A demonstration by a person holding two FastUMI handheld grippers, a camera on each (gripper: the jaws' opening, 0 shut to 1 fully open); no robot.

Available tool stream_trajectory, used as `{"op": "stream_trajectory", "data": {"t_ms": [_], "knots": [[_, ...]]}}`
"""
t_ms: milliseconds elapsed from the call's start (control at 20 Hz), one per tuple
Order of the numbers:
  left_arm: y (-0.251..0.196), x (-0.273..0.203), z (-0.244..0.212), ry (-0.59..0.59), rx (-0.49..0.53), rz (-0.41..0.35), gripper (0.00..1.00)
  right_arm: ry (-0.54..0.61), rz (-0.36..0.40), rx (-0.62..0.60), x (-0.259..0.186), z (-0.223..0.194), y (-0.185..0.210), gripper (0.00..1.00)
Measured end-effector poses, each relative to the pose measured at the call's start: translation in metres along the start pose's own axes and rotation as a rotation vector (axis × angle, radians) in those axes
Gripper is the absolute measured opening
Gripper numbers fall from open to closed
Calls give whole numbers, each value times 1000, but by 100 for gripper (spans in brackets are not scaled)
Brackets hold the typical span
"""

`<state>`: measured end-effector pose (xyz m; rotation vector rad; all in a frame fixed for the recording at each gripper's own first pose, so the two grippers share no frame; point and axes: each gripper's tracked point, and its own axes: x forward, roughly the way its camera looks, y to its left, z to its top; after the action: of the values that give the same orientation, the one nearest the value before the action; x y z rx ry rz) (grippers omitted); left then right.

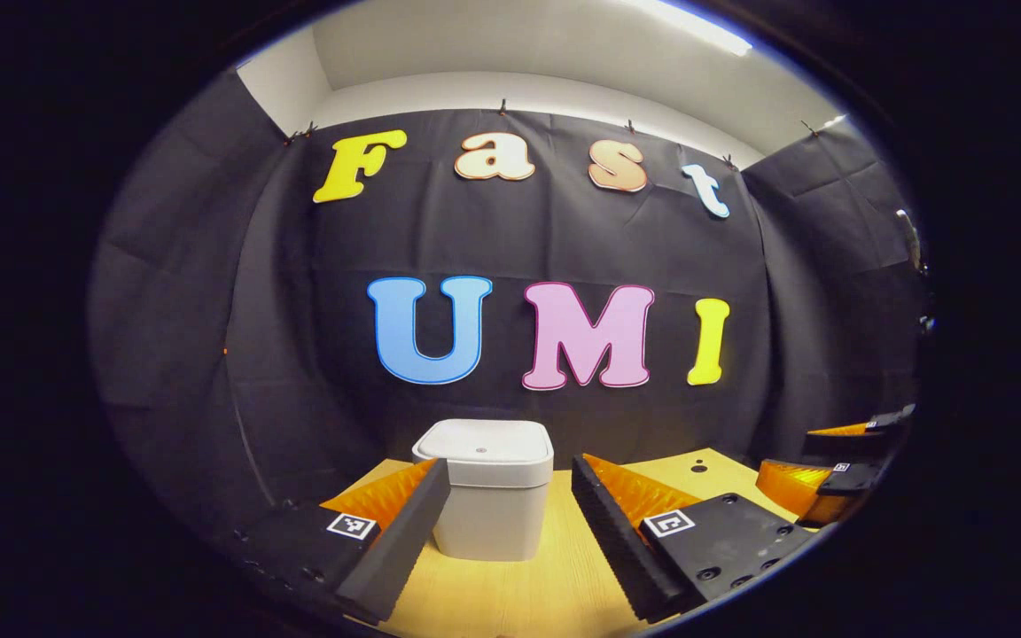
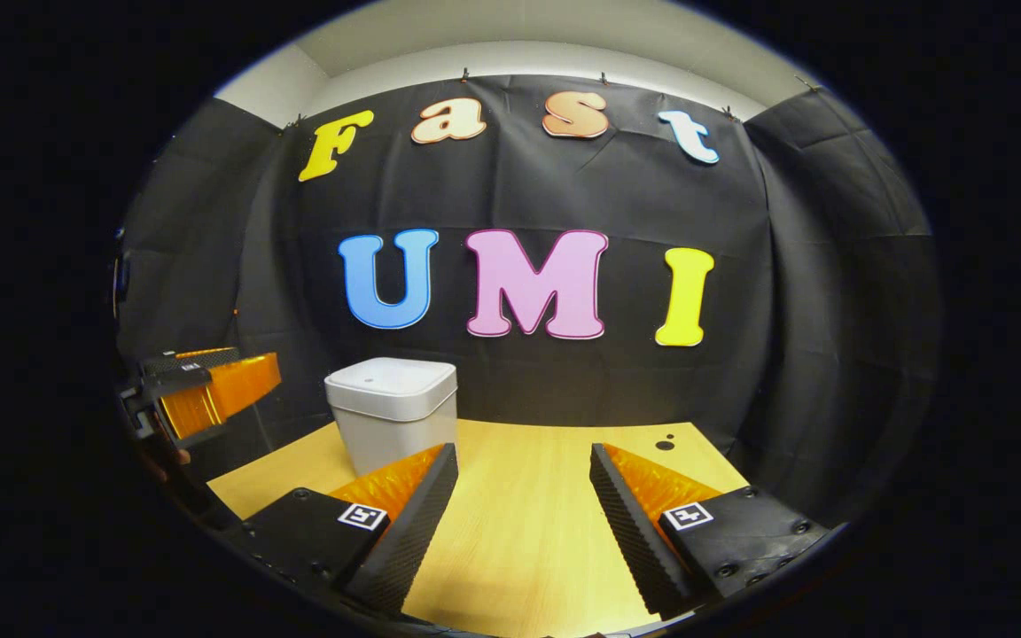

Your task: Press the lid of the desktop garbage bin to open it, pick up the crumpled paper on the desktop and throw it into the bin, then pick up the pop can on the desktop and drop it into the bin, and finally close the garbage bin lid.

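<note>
A small white garbage bin (image 1: 493, 496) with its lid down stands on the wooden desktop (image 1: 528, 594), straight ahead of my left gripper (image 1: 510, 523), which is open and short of it with nothing held. In the right gripper view the bin (image 2: 393, 412) sits at the left back of the desktop (image 2: 528, 523). My right gripper (image 2: 524, 514) is open over bare wood, to the right of the bin. The right gripper (image 1: 838, 461) appears at the far right of the left gripper view, and the left gripper (image 2: 209, 385) at the far left of the right gripper view.
Black cloth walls close the booth behind and on both sides of the desk. A small dark hole (image 2: 664, 444) marks the desktop near its back right corner. The desk's left edge runs close to the bin.
</note>
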<state>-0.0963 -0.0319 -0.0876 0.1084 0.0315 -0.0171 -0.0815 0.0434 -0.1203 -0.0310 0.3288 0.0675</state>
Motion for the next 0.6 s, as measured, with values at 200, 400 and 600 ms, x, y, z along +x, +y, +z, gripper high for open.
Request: {"op": "stream_trajectory", "data": {"t_ms": [200, 400, 600], "knots": [[1, 7, 4, -18, 12, -8, 94, -3, 1, -9, 1, 1, 4, 97], [-1, 13, 7, -34, 26, -30, 94, -73, -20, -18, 6, 21, 0, 96], [-2, 16, 10, -44, -3, -29, 93, -95, -37, 0, 9, 29, -3, 97]]}}
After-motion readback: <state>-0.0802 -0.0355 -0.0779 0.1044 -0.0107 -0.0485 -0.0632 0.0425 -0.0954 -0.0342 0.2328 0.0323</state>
